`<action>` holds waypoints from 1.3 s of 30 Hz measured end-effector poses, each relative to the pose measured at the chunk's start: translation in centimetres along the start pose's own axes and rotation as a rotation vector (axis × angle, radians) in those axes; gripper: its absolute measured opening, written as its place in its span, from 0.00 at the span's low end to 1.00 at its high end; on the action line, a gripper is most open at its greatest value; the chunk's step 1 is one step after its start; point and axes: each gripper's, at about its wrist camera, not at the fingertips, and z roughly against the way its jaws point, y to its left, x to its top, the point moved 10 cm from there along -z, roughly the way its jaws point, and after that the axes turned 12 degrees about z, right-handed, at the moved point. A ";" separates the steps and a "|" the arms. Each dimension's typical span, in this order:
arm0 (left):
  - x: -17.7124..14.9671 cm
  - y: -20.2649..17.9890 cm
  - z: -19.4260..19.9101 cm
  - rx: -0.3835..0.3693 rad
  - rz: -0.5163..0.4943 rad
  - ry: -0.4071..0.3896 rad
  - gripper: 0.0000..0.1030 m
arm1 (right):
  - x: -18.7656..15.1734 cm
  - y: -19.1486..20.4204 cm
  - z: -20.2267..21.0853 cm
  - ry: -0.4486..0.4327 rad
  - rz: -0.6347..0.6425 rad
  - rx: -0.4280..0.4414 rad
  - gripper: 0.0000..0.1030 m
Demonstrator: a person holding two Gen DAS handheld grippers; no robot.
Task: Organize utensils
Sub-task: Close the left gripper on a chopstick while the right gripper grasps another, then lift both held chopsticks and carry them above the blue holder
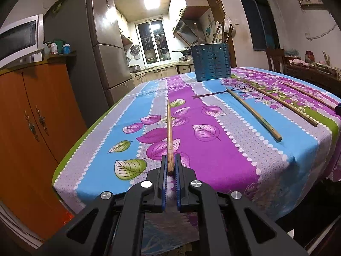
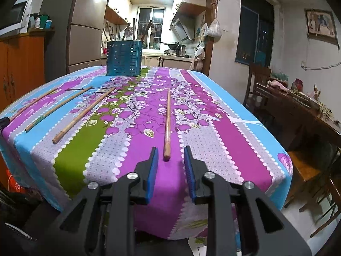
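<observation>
Black left gripper (image 1: 171, 166) sits closest to its lens, its blue-padded fingers (image 1: 163, 170) clenched on the near end of a long brown wooden chopstick (image 1: 169, 132) — the stick runs straight ahead along the fingers' line and lies flat on the counter (image 1: 234, 153), which is covered in a purple, blue and grey floral cloth. Gripping at the butt end probably leaves the length free to tip upright later. The right gripper (image 2: 170, 156) has its fingers (image 2: 153, 160) apart, straddling the end of a second wooden chopstick (image 2: 167, 125) without pressing it; that stick rests loose on the cloth, lined up for the same kind of grasp. Three more wooden chopsticks (image 2: 83, 115) lie side by side between the two grippers. At the far end stands a tall teal perforated utensil holder (image 1: 211, 63), already carrying several sticks upright — likely the destination for all of them.
</observation>
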 end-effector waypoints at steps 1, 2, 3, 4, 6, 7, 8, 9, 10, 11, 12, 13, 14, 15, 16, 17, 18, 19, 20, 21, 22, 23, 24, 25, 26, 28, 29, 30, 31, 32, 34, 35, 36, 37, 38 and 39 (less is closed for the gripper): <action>0.0 0.0 0.0 -0.001 -0.001 0.002 0.08 | 0.0 0.1 -0.1 0.000 0.003 0.001 0.13; 0.0 0.0 0.0 -0.002 0.000 0.003 0.08 | 0.1 0.1 -0.2 0.000 0.007 0.002 0.13; 0.0 0.0 0.0 -0.003 0.001 0.005 0.08 | 0.1 0.1 -0.3 0.000 0.007 0.003 0.12; 0.0 0.0 0.0 -0.004 0.003 0.007 0.08 | 0.2 0.0 -0.4 0.000 0.004 0.006 0.12; 0.0 0.0 -0.1 -0.003 0.005 0.007 0.08 | 0.3 0.0 -0.6 -0.001 -0.002 0.016 0.12; 0.0 0.0 -0.1 -0.002 0.003 0.007 0.08 | 0.3 0.0 -0.7 -0.001 0.000 0.019 0.12; 0.0 0.0 -0.1 -0.001 0.003 0.007 0.08 | 0.3 0.0 -0.7 -0.001 -0.002 0.024 0.11; 0.0 0.0 -0.1 -0.002 0.003 0.008 0.08 | 0.3 0.0 -0.8 -0.002 -0.008 0.039 0.07; 0.0 0.0 -0.1 -0.002 0.004 0.008 0.08 | 0.3 0.2 -0.8 -0.004 -0.012 0.047 0.05; 0.0 0.0 -0.1 -0.002 0.004 0.007 0.08 | 0.2 0.2 -0.7 -0.005 -0.015 0.043 0.05; 0.0 0.0 -0.1 -0.001 0.003 0.006 0.08 | 0.2 0.2 -0.7 -0.007 -0.024 0.045 0.05; 0.0 0.0 -0.1 -0.001 0.003 0.006 0.08 | 0.2 0.1 -0.7 -0.007 -0.041 0.054 0.05; 0.1 0.0 -0.1 -0.002 0.002 0.006 0.08 | 0.2 -0.1 -0.7 -0.004 -0.067 0.067 0.05; 0.0 0.0 -0.1 -0.002 0.004 0.007 0.08 | 0.3 -0.2 -0.7 0.000 -0.075 0.070 0.05; 0.1 0.1 -0.1 -0.005 0.005 0.011 0.08 | 0.3 -0.2 -0.6 0.003 -0.076 0.071 0.05; 0.0 0.0 -0.1 -0.009 0.010 0.016 0.08 | 0.5 -0.3 -0.4 0.001 -0.081 0.074 0.05; 0.1 0.0 -0.2 -0.016 0.016 0.023 0.08 | 0.8 -0.4 -0.2 -0.005 -0.085 0.075 0.05; 0.1 0.1 -0.2 -0.022 0.023 0.031 0.08 | 1.1 -0.5 0.1 -0.012 -0.084 0.071 0.05; 0.2 0.1 -0.1 -0.022 0.024 0.032 0.08 | 1.4 -0.6 0.4 -0.021 -0.081 0.066 0.05; 0.3 0.1 0.0 -0.022 0.021 0.030 0.08 | 1.9 -0.8 0.9 -0.037 -0.072 0.055 0.05; 0.5 0.0 0.3 -0.024 0.018 0.023 0.08 | 2.5 -0.9 1.3 -0.050 -0.060 0.046 0.05; 0.7 -0.1 0.5 -0.027 0.016 0.017 0.08 | 2.9 -1.1 1.6 -0.060 -0.047 0.039 0.05; 1.1 -0.2 0.8 -0.031 0.014 0.006 0.08 | 3.5 -1.1 2.1 -0.075 -0.024 0.027 0.05; 1.4 -0.3 1.0 -0.034 0.014 0.001 0.08 | 4.2 -1.1 2.5 -0.091 -0.005 0.015 0.05; 1.9 -0.4 1.4 -0.037 0.016 -0.010 0.08 | 4.8 -1.2 3.0 -0.108 0.009 0.006 0.05; 2.8 -0.4 2.1 -0.042 0.023 -0.029 0.08 | 6.2 -1.5 3.9 -0.143 0.023 0.001 0.05; 3.4 -0.4 2.4 -0.046 0.031 -0.037 0.08 | 6.9 -1.7 4.2 -0.156 0.023 -0.001 0.05; 3.9 -0.3 2.7 -0.049 0.038 -0.045 0.08 | 7.7 -2.0 4.7 -0.175 0.020 0.002 0.05; 4.7 -0.2 3.2 -0.057 0.051 -0.060 0.08 | 8.4 -2.2 5.1 -0.190 0.017 0.005 0.05; 5.6 0.0 3.6 -0.064 0.063 -0.074 0.08 | 9.1 -2.5 5.5 -0.204 0.015 0.011 0.05; 7.3 0.2 4.2 -0.071 0.078 -0.094 0.08 | 11.0 -3.0 6.3 -0.242 0.018 0.024 0.05; 8.2 0.4 4.5 -0.080 0.088 -0.105 0.08 | 11.6 -3.1 6.6 -0.253 0.021 0.028 0.05; 9.5 0.6 4.7 -0.096 0.105 -0.110 0.08 | 12.6 -3.4 7.0 -0.273 0.024 0.034 0.05; 10.4 0.8 4.8 -0.107 0.121 -0.109 0.07 | 13.5 -3.6 7.2 -0.289 0.028 0.042 0.05; 11.3 1.0 4.8 -0.121 0.139 -0.109 0.07 | 14.1 -3.8 7.4 -0.299 0.030 0.047 0.05; 12.6 1.4 4.8 -0.137 0.160 -0.111 0.07 | 15.0 -4.1 7.5 -0.311 0.031 0.057 0.05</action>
